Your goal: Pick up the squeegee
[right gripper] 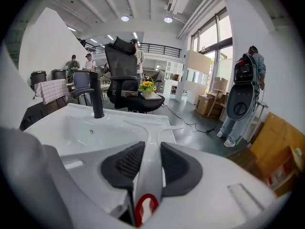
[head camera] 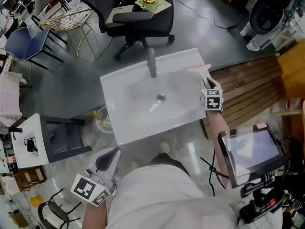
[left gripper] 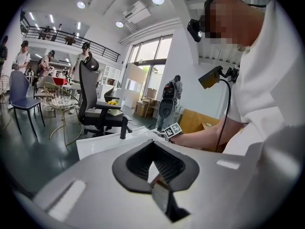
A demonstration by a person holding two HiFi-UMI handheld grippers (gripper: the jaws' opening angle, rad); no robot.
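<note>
The white squeegee [head camera: 204, 75] lies over the right rim of the white sink [head camera: 124, 128], its pale blade toward the far corner. My right gripper [head camera: 208, 85] is shut on its handle. In the right gripper view the squeegee [right gripper: 148, 142] runs straight between both dark pads [right gripper: 125, 162], which press its sides. Its red-ringed end is near the camera, and its T-shaped blade hangs just above the basin edge. My left gripper [head camera: 113, 154] is low and left of the sink, beside the person's body. Its jaws meet at the tips in the left gripper view [left gripper: 152, 144], with nothing in them.
A dark faucet [head camera: 151, 63] stands at the sink's far edge, and the drain [head camera: 160, 98] is at the basin's middle. A black office chair [head camera: 138, 18] is beyond the sink. Wooden slats [head camera: 248, 85] and a tablet on a stand [head camera: 250, 149] are at the right.
</note>
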